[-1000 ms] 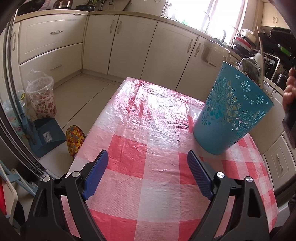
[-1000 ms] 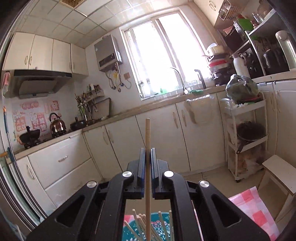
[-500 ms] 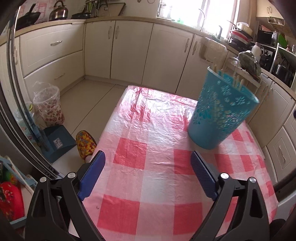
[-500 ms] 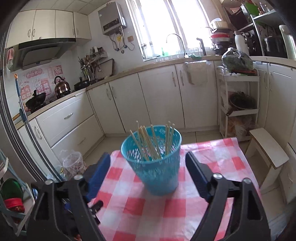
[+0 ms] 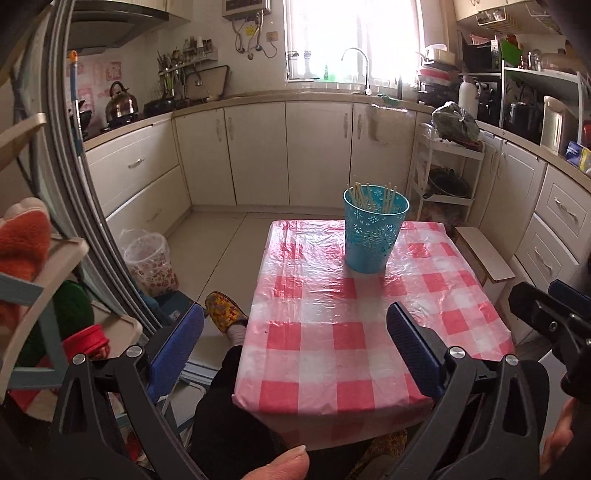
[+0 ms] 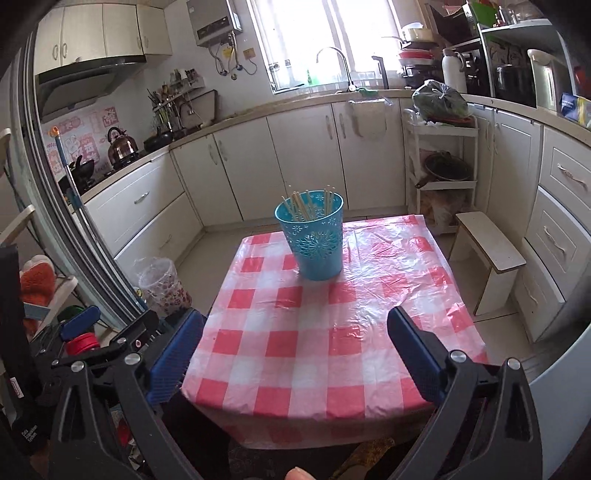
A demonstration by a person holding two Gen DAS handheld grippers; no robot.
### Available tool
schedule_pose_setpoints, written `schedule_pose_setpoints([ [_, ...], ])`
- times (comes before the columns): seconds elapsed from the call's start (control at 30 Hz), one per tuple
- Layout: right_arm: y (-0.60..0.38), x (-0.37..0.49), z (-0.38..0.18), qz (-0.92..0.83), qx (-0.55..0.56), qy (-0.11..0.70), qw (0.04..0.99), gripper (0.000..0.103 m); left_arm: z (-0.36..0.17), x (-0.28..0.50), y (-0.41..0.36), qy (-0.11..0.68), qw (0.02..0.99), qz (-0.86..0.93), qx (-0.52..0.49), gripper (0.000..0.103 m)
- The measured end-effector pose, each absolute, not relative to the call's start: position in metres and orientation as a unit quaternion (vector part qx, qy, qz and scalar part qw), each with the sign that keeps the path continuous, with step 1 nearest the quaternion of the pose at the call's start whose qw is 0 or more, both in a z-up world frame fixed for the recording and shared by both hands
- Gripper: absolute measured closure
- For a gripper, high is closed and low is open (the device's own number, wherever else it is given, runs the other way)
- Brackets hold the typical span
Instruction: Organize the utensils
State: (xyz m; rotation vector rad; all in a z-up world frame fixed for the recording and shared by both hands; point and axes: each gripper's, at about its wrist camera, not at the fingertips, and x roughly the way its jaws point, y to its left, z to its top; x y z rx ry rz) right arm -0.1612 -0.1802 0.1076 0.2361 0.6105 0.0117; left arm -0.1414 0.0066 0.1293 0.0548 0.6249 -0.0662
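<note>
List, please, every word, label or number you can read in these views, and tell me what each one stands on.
"Data … System": small white print on a black part at the lower left; the middle word is unclear.
Pink wall stickers: large characters, too blurred to read.
Blue box on the counter: print too small.
Water heater: panel markings too small.

Right hand-held gripper (image 6: 295,354) released chopstick, both pulled back from bin (image 6: 312,236)
</note>
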Motion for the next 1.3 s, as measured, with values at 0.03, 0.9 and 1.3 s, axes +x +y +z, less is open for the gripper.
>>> schedule_pose_setpoints([
  [0.03, -0.177, -0.172, 0.112, 0.002, 0.117, 0.297, 0.948, 0.007, 0.136, -0.155, 0.009, 0.303, 0.952, -0.035, 0.024, 0.008],
  [0.9, -0.137, -0.318, 0.133, -0.032, 0.117, 0.216, 0.969, 0.007, 0.171, -0.281, 0.031, 0.272, 0.961, -0.048, 0.026, 0.008],
  [1.3, -0.133, -0.319, 0.132, -0.029, 0.112, 0.219, 0.969, 0.007, 0.166, -0.278, 0.038, 0.277, 0.959, -0.048, 0.019, 0.008],
])
